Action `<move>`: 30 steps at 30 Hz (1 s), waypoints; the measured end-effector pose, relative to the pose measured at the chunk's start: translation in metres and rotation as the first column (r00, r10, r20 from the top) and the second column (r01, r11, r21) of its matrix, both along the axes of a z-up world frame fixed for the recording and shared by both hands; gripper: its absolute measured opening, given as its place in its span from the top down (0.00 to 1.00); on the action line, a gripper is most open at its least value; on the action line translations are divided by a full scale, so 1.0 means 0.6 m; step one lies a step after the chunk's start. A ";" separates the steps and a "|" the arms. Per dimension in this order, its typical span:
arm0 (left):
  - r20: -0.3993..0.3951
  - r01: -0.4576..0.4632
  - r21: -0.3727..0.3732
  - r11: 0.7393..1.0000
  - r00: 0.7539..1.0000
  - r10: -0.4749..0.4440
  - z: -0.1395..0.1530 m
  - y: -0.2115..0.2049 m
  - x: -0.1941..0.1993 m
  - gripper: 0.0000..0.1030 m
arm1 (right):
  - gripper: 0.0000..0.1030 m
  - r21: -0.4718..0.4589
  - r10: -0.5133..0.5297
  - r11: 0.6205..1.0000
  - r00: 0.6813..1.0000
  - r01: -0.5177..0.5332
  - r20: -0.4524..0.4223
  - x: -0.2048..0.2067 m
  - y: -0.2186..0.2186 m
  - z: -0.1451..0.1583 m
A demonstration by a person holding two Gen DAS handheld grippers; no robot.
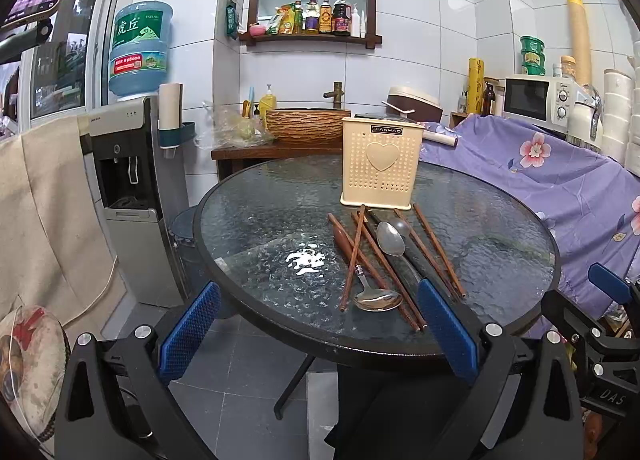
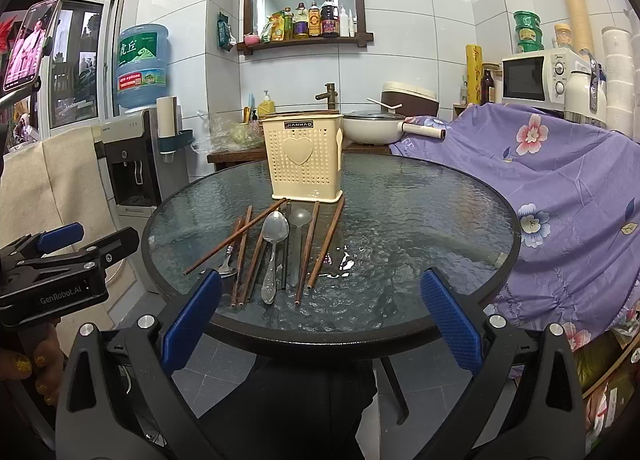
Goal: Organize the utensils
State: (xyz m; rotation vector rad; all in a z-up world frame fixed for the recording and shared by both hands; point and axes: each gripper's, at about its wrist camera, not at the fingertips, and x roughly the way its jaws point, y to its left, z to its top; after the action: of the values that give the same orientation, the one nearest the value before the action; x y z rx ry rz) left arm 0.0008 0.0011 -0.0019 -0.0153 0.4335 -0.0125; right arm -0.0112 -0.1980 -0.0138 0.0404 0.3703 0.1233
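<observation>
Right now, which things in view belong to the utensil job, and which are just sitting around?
For the job:
- cream utensil holder
- wooden chopsticks
- metal spoons
- translucent spoon
- black chopsticks

Just around:
- microwave
- water dispenser
- pan
- purple floral cloth

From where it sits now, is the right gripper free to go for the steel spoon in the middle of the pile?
Probably yes. The right gripper is open at the table edge, nothing between it and the steel spoon, which lies on top, chopsticks close alongside.
</observation>
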 end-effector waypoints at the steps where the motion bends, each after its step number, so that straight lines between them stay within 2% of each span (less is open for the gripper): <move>1: 0.000 0.001 -0.001 1.000 1.000 -0.001 0.000 0.000 0.000 0.06 | 0.05 0.000 -0.001 1.000 1.000 0.001 0.000 0.000 0.000 0.000; 30: -0.005 0.002 -0.005 1.000 1.000 -0.003 0.000 0.000 0.001 0.06 | 0.05 0.003 -0.002 1.000 1.000 0.002 -0.002 0.004 0.004 -0.006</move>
State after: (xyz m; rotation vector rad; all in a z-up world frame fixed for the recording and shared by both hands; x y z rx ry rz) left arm 0.0015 0.0012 -0.0020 -0.0196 0.4381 -0.0160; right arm -0.0090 -0.1953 -0.0176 0.0436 0.3725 0.1221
